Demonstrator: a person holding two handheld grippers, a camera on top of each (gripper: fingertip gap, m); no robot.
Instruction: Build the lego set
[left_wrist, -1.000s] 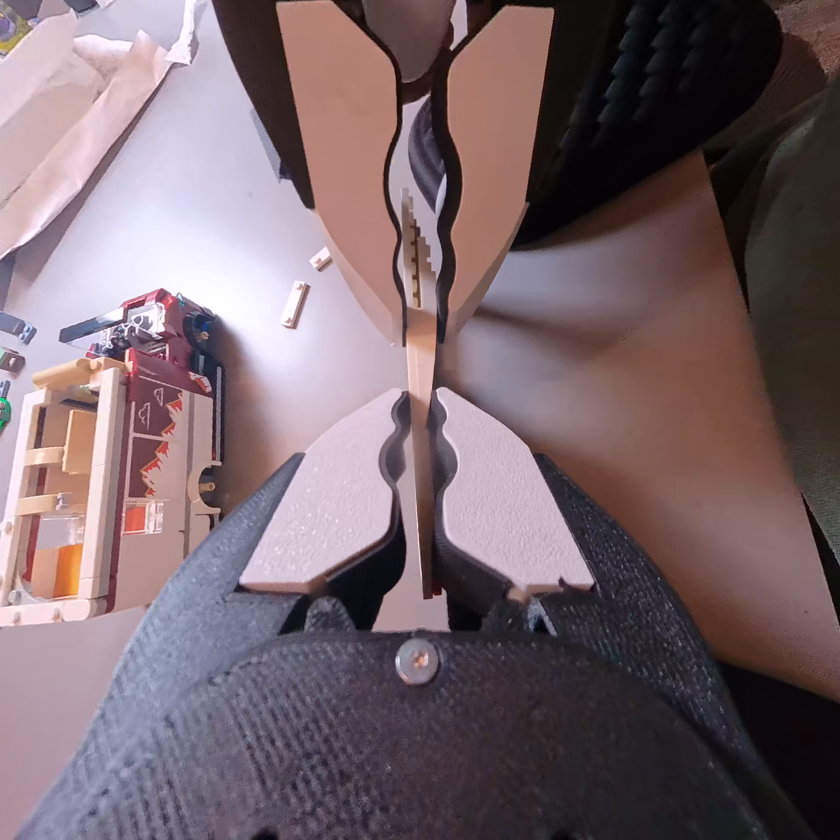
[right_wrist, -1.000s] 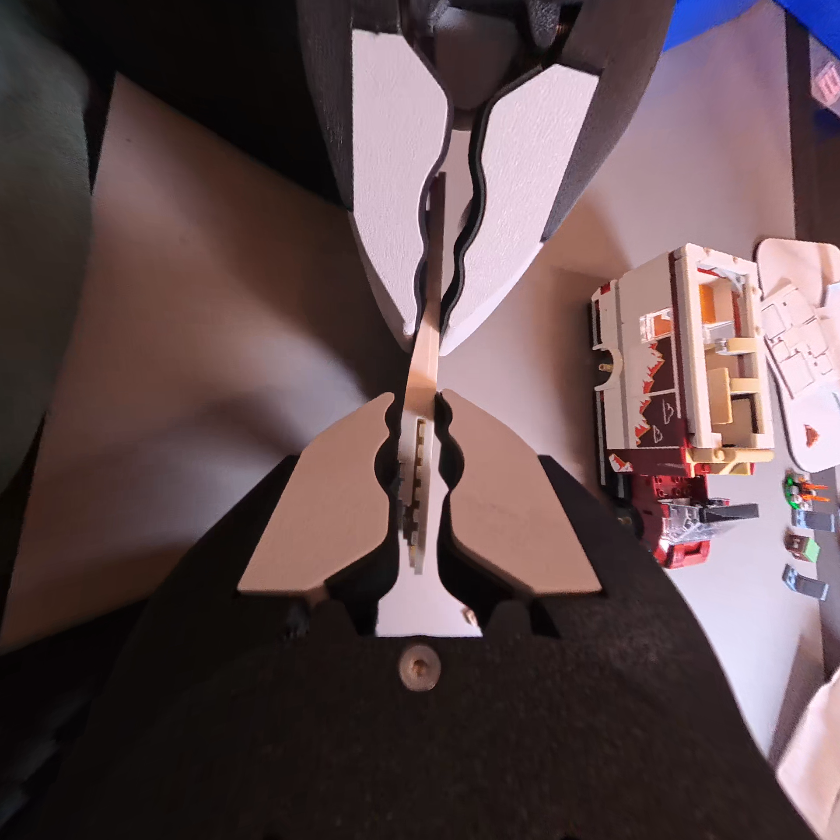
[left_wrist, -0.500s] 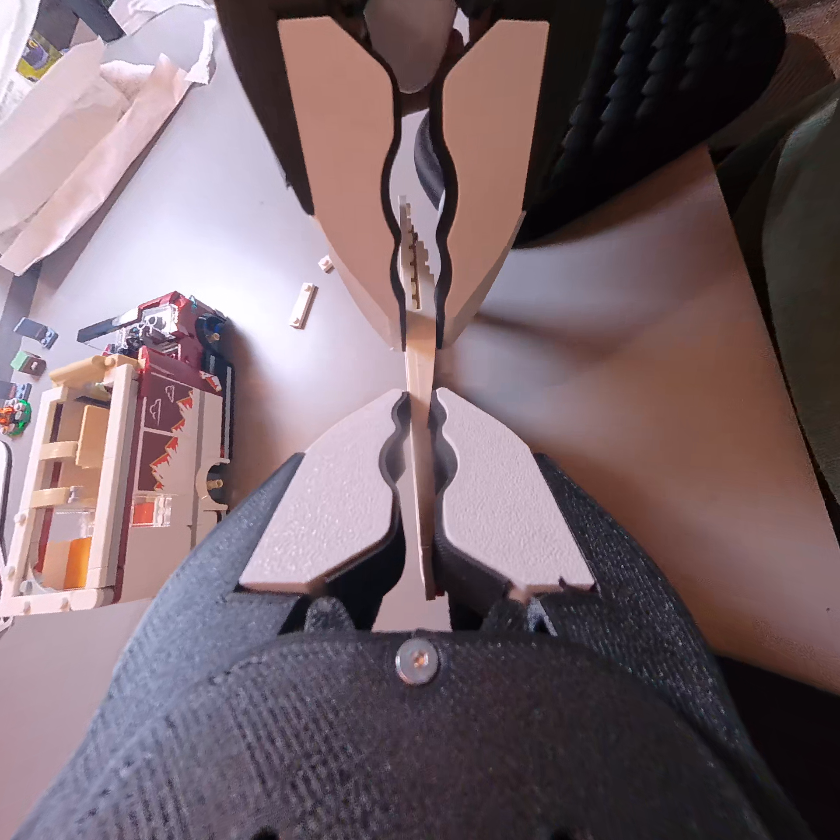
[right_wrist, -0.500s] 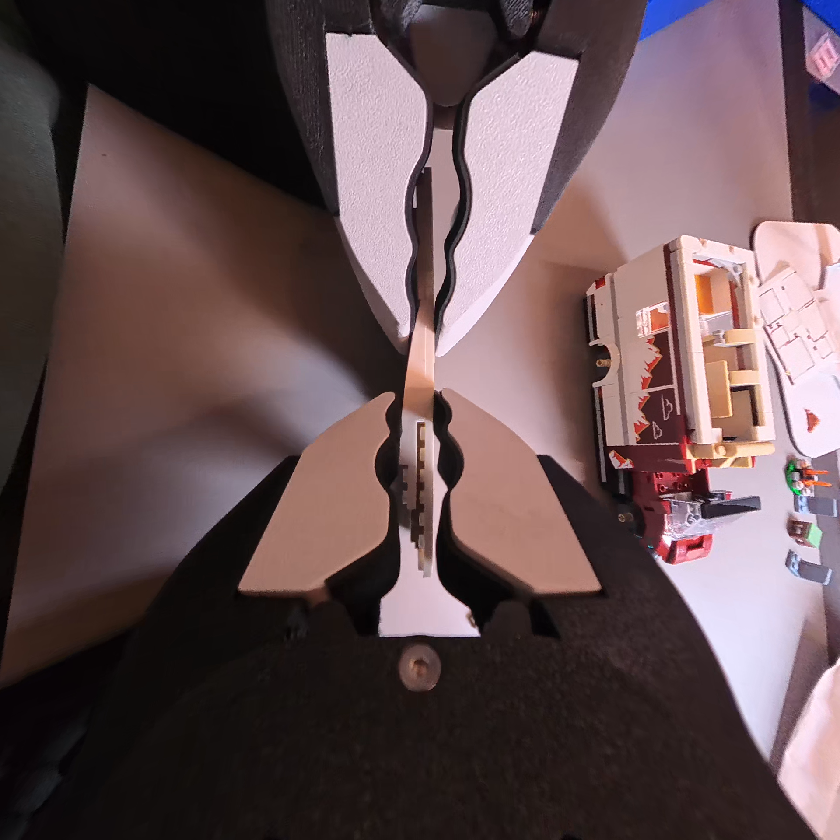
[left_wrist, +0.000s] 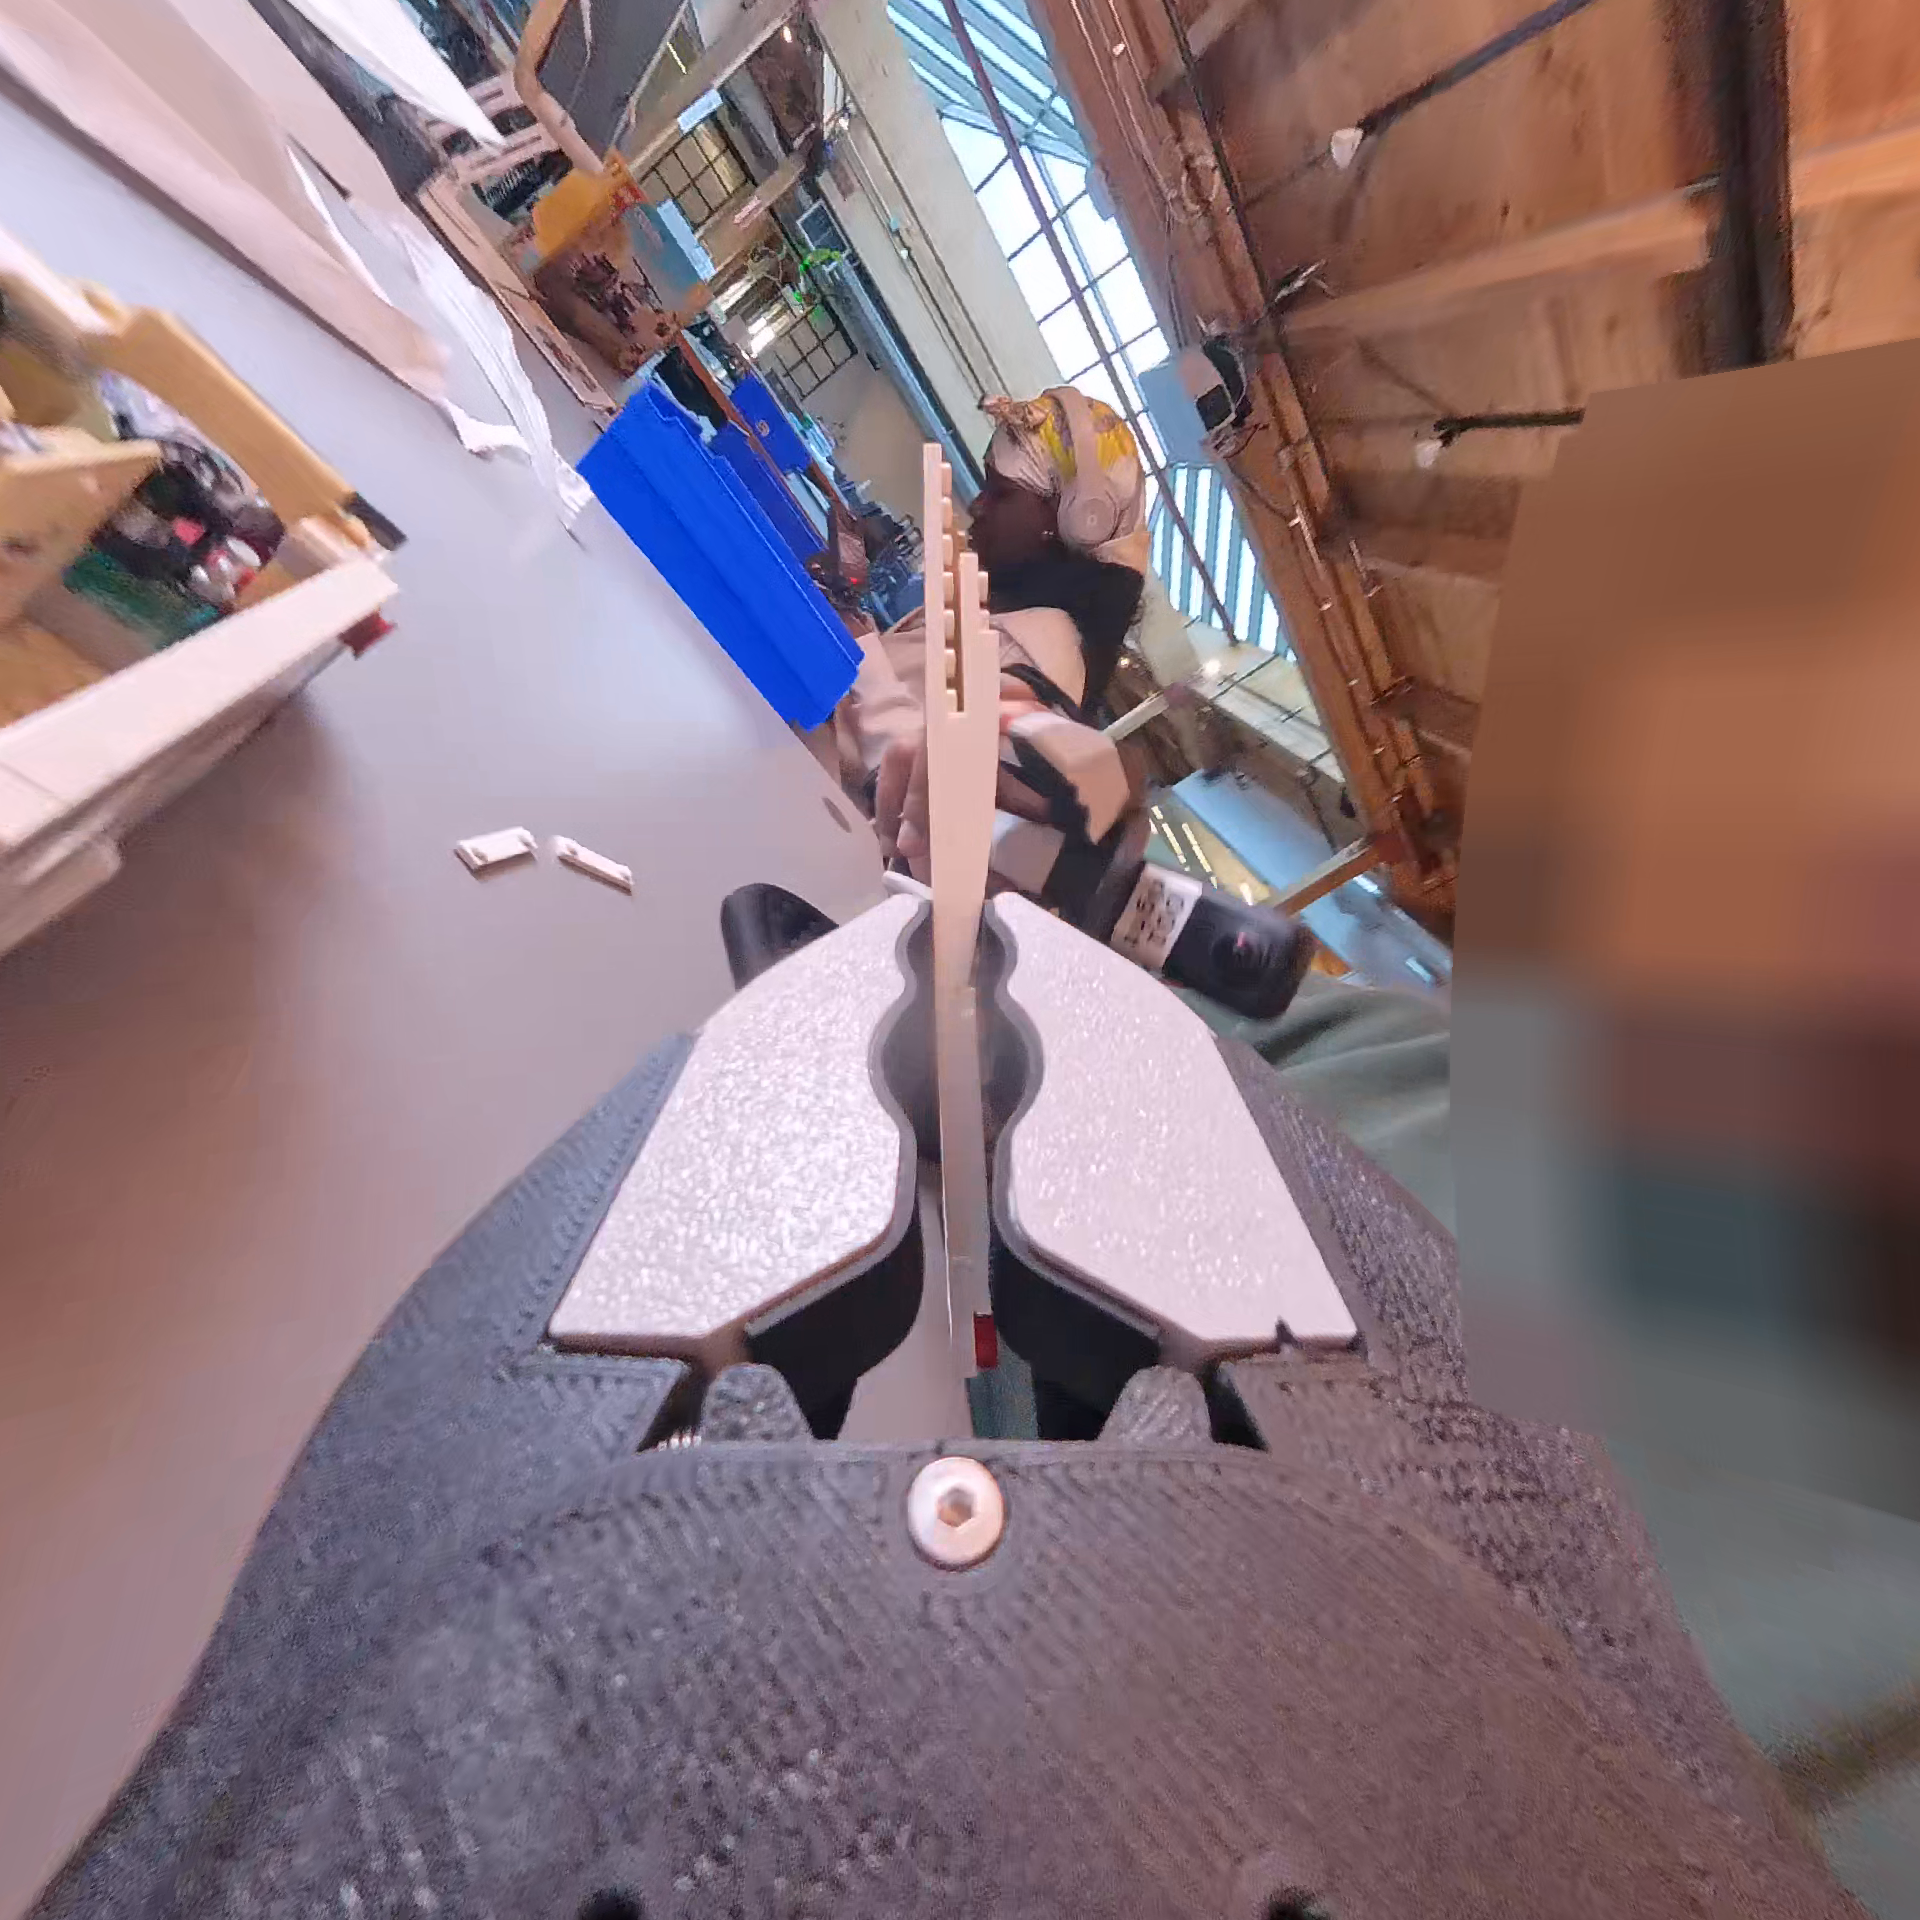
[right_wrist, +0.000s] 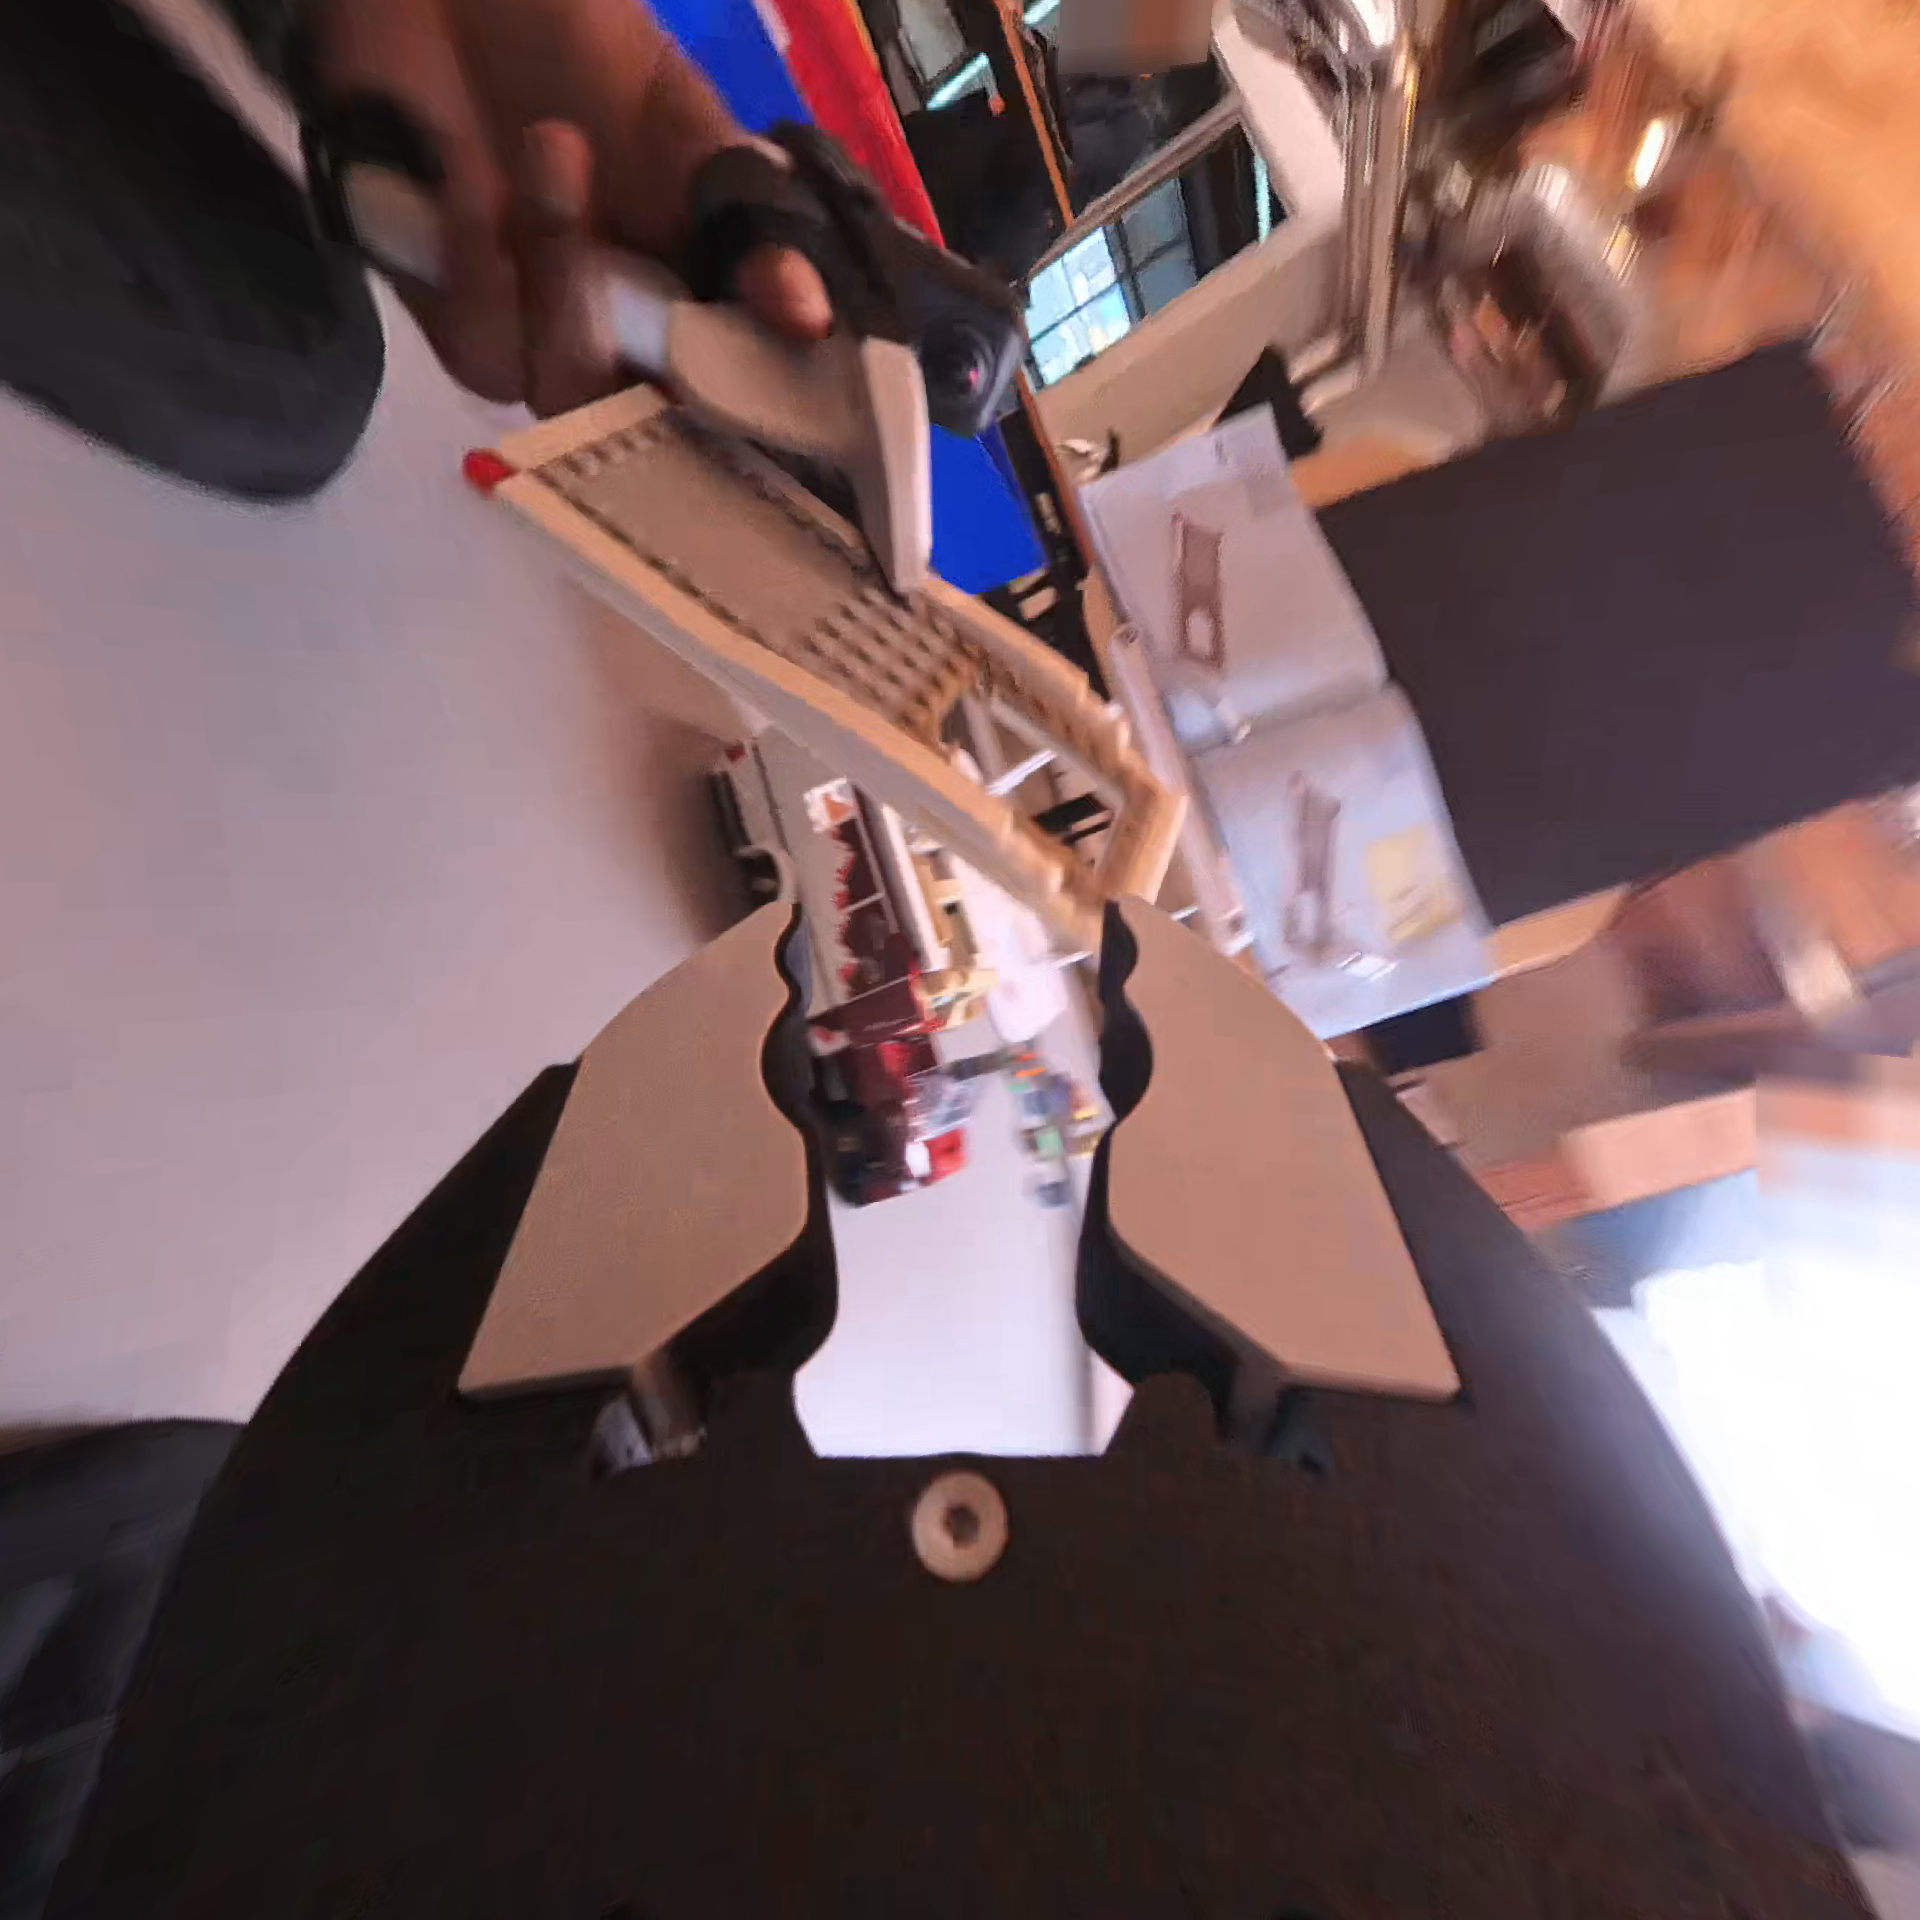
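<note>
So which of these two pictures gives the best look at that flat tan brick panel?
The right wrist view. There the tan brick panel shows its broad studded face, gripped by the left tool, while the right tool stands open near its end. The left wrist view shows the panel only edge-on, a thin strip clamped between its fingers.

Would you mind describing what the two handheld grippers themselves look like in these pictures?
Both share one design. The left gripper has a dark grey, ribbed, printed-looking body, two pale speckled finger plates with wavy black-lined inner edges, and a silver hex screw at the centre. The right gripper has a black body, similar plates looking beige in shadow, and a like screw. No cables or sleeves show on them.
</note>
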